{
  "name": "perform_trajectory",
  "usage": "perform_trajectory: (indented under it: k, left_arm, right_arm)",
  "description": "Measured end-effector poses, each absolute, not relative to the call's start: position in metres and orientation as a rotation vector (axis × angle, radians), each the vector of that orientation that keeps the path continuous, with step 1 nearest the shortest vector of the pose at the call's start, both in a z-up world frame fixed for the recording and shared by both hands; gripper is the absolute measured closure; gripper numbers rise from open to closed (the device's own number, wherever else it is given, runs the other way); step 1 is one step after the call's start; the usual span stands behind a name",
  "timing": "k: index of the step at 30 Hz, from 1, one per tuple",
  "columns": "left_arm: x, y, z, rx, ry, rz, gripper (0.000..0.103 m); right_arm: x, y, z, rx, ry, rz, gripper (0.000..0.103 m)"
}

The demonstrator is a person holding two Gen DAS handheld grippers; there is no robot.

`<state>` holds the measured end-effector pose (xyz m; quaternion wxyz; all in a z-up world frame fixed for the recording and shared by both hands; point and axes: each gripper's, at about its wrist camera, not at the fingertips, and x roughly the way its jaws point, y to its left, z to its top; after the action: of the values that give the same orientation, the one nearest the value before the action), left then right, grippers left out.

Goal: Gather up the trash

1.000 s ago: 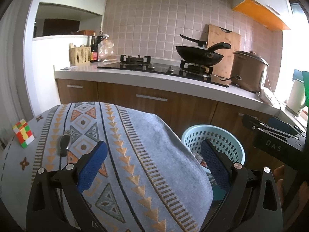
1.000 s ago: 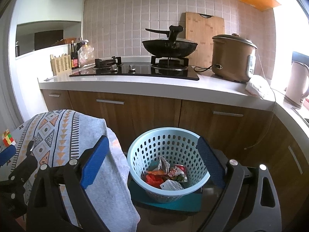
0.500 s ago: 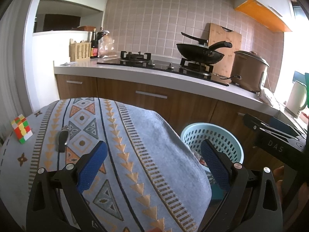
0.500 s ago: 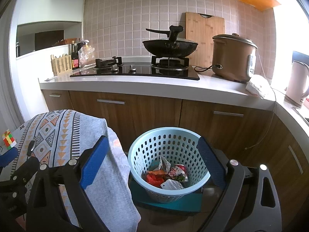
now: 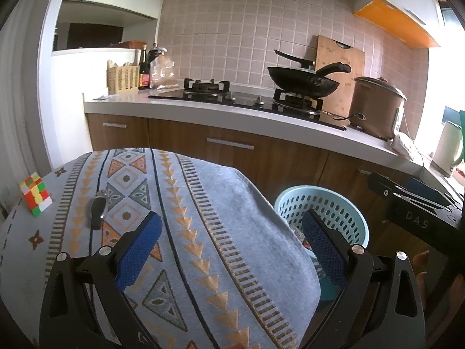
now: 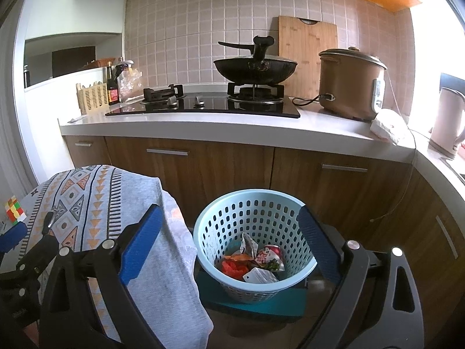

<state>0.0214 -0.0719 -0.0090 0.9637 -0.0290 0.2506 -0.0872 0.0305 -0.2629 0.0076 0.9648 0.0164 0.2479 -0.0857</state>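
A light blue perforated basket point(image 6: 255, 203) stands on a teal stool beside the table. Inside it lie a crushed can point(image 6: 270, 257), red and orange wrappers point(image 6: 232, 266) and a white packet. My right gripper point(image 6: 229, 245) hangs open above the basket, nothing between its blue pads. In the left wrist view my left gripper point(image 5: 232, 242) is open over the patterned tablecloth point(image 5: 203, 218), empty too. The basket point(image 5: 322, 200) shows past the table's right edge, with the right gripper point(image 5: 412, 209) beyond it.
A Rubik's cube point(image 5: 35, 194) and a dark key fob point(image 5: 97, 210) lie on the cloth at the left. Behind runs a kitchen counter point(image 6: 232, 129) with a gas hob, a black wok point(image 6: 255, 69), a brown rice cooker point(image 6: 350, 84) and a kettle point(image 6: 447, 122).
Both views have drifted only slightly; the left gripper has backed a little toward me. Both grippers stay open and empty.
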Motion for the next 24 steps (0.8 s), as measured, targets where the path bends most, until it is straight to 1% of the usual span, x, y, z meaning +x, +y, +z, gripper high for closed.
perform_trajectory:
  k: [24]
  left_arm:
    - [0.0193, -0.0717, -0.0081, -0.052, 0.502, -0.176, 0.008]
  right_arm:
    - [0.0301, -0.2604, 0.0070, 0.024, 0.509, -0.160, 0.013]
